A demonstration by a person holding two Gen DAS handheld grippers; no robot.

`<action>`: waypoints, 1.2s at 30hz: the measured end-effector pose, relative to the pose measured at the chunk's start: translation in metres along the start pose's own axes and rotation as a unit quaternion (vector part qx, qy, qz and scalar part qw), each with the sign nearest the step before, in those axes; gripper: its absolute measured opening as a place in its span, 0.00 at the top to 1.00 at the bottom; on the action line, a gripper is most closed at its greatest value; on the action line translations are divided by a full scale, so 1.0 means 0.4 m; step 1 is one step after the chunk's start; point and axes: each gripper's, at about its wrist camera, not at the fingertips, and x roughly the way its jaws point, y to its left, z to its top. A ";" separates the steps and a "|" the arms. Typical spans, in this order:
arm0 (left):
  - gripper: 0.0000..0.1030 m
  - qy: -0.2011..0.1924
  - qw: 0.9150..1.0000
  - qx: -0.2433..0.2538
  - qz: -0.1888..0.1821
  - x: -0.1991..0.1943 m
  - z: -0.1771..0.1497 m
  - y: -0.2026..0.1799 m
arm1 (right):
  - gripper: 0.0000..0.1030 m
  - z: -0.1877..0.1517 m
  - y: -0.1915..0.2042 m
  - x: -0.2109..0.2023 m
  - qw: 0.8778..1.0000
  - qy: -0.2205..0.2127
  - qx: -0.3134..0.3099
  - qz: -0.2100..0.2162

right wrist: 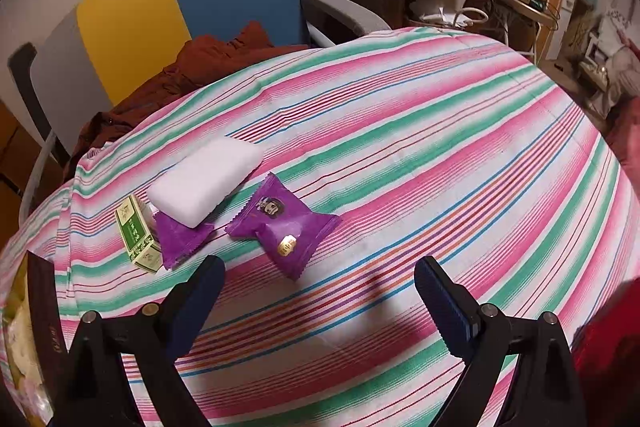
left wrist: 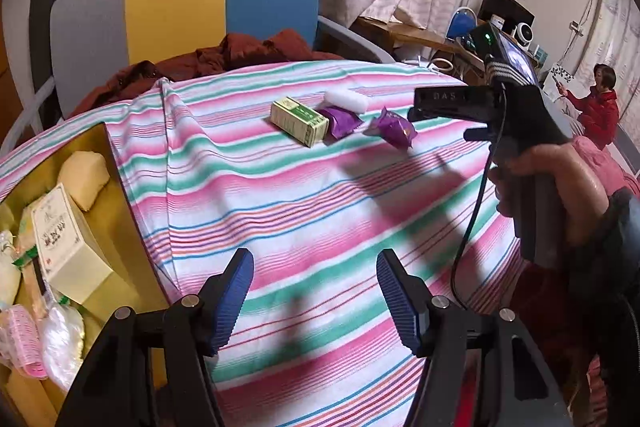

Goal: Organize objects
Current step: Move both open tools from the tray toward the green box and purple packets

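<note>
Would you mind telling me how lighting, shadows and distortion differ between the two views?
Left wrist view: brighter, dark gripper shadows across the striped cloth, edges bowed. Right wrist view: dimmer and warmer, soft shadow ahead of the open jaws, the cloth bulging like a dome.

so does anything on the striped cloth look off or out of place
The white foam block lies partly on top of one purple snack packet instead of flat on the striped cloth. Nothing looks spilled or damaged.
</note>
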 end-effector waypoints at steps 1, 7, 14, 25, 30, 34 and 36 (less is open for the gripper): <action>0.37 0.000 1.000 0.001 0.000 0.001 0.000 -0.001 | 0.07 0.000 0.004 0.000 1.000 0.000 -0.004 -0.001; 0.37 -0.004 1.000 -0.007 -0.002 0.009 0.018 0.008 | 0.07 -0.004 0.027 0.001 1.000 -0.003 -0.030 -0.002; 0.37 -0.003 1.000 -0.017 -0.006 0.018 0.026 0.011 | 0.07 -0.003 0.036 -0.002 0.999 -0.009 -0.037 0.005; 0.37 0.006 1.000 -0.023 -0.011 0.030 0.026 0.014 | 0.07 -0.005 0.038 0.004 0.999 -0.001 -0.038 0.002; 0.37 0.006 1.000 -0.026 -0.016 0.030 0.027 0.014 | 0.07 -0.011 0.044 0.013 0.999 0.007 -0.043 -0.001; 0.37 0.007 0.999 -0.030 -0.017 0.029 0.028 0.020 | 0.07 -0.015 0.048 0.022 0.999 0.017 -0.047 -0.001; 0.37 0.007 0.999 -0.032 -0.015 0.030 0.028 0.022 | 0.08 -0.016 0.050 0.022 0.999 0.018 -0.048 -0.002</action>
